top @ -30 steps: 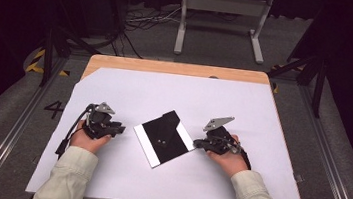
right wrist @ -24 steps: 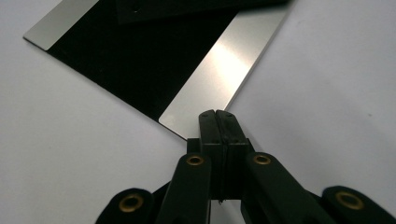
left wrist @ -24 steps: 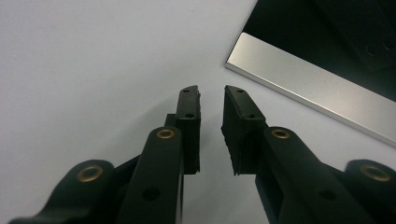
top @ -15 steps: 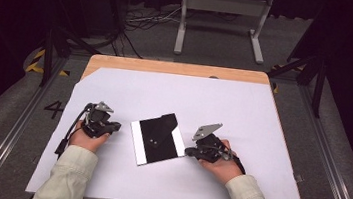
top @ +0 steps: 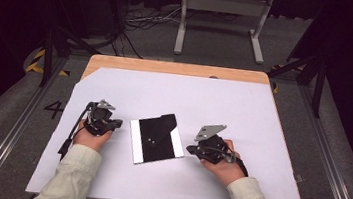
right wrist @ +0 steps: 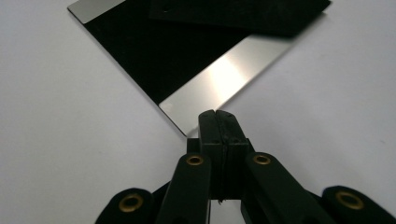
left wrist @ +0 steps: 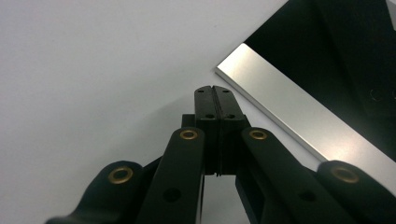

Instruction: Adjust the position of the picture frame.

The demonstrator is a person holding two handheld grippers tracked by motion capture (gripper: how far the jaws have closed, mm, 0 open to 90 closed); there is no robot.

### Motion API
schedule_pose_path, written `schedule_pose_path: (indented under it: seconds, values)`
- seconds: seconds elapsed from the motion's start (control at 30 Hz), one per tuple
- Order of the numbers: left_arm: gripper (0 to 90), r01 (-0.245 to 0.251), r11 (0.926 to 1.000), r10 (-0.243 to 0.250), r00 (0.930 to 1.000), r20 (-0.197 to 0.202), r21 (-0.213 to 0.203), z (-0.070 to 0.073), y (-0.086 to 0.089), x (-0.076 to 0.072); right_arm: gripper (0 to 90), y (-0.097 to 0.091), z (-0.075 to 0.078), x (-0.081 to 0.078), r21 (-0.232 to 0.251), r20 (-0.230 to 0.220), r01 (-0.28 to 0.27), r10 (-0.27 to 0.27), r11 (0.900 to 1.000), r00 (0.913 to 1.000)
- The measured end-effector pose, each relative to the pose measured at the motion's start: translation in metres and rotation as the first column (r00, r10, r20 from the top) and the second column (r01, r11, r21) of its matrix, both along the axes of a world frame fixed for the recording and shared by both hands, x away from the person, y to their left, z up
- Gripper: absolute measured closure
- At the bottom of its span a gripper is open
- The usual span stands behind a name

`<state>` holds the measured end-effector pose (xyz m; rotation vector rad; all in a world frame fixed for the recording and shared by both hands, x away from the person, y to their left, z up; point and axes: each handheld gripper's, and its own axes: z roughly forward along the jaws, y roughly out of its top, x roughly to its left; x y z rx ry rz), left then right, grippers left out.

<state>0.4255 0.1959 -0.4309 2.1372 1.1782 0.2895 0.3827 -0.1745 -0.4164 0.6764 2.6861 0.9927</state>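
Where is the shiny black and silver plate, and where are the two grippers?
plate [top: 151, 144], high view, on its black middle.
left gripper [left wrist: 216, 100], left gripper view, on the seam of its shut tips.
right gripper [right wrist: 217, 122], right gripper view, on the seam of its shut tips, right beside the plate's corner.

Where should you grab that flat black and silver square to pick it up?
Probably by a silver edge strip. The square plate lies flat on the white sheet, so nothing sticks up to pinch. The right gripper, now shut, is nearest the bottom right corner; open it and come in low from that side.
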Motion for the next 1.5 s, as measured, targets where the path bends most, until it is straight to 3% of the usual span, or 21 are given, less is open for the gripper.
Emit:
schedule_pose_path:
  seconds: [0.13, 0.23, 0.3, 0.37, 0.5, 0.77, 0.93, 1.1, 1.13, 1.23, 1.37, 1.5]
  values:
    - [89.9, -0.006, 0.9999, 0.006, 0.9996, -0.028, -0.008, -0.002, -0.004, 0.002, 89.9, -0.019, 0.006, 0.004, 0.033, 0.003, 0.052, -0.052, 0.9981, 0.9986]
    - [90.0, -0.03, 0.9993, 0.031, 0.9989, -0.036, 0.021, -0.004, -0.007, 0.004, 89.9, -0.028, 0.01, 0.006, 0.049, 0.011, 0.072, -0.073, 0.9962, 0.9973]
    - [90.0, -0.049, 0.9986, 0.05, 0.9978, -0.042, 0.018, -0.005, -0.009, 0.006, 89.9, -0.033, 0.011, 0.006, 0.056, 0.014, 0.086, -0.087, 0.9948, 0.9961]
    - [90.0, -0.036, 0.9974, 0.039, 0.9978, -0.054, 0.063, -0.006, -0.017, 0.009, 89.9, -0.037, 0.011, 0.007, 0.056, 0.012, 0.099, -0.1, 0.9934, 0.9949]
    - [90.0, -0.002, 0.9967, 0.006, 0.9987, -0.05, 0.081, -0.006, -0.033, 0.011, 89.9, -0.039, 0.01, 0.007, 0.051, 0.014, 0.103, -0.104, 0.9934, 0.9945]
    - [90.0, -0.018, 0.9963, 0.022, 0.9984, -0.053, 0.084, -0.005, -0.039, 0.017, 89.8, -0.047, 0.009, 0.004, 0.053, 0.007, 0.124, -0.125, 0.9908, 0.9921]
    - [90.0, 0.021, 0.9977, -0.018, 0.9988, -0.046, 0.065, -0.006, -0.053, 0.023, 89.9, -0.05, 0.008, 0.002, 0.051, 0.003, 0.133, -0.133, 0.9898, 0.9911]
    - [90.0, 0.072, 0.9974, -0.071, 0.9962, -0.05, 0.007, -0.009, -0.068, 0.027, 89.9, -0.058, 0.007, -0.003, 0.047, -0.001, 0.156, -0.156, 0.9867, 0.9878]
    - [90.0, 0.084, 0.9961, -0.083, 0.9954, -0.048, 0.026, -0.008, -0.07, 0.028, 89.9, -0.06, 0.007, -0.004, 0.048, -0.002, 0.159, -0.159, 0.9861, 0.9872]
    - [90.0, 0.139, 0.9888, -0.138, 0.99, -0.03, 0.055, -0.004, -0.088, 0.024, 89.9, -0.065, 0.008, -0.006, 0.052, -0.003, 0.171, -0.171, 0.9839, 0.9852]
    - [90.0, 0.201, 0.9781, -0.199, 0.9792, -0.041, 0.054, -0.003, -0.104, 0.021, 89.8, -0.07, 0.009, -0.008, 0.052, -0.006, 0.181, -0.181, 0.982, 0.9834]
    - [90.0, 0.249, 0.9671, -0.248, 0.9685, -0.021, 0.052, -0.002, -0.118, 0.016, 89.8, -0.072, 0.009, -0.008, 0.052, -0.012, 0.181, -0.18, 0.9822, 0.9836]
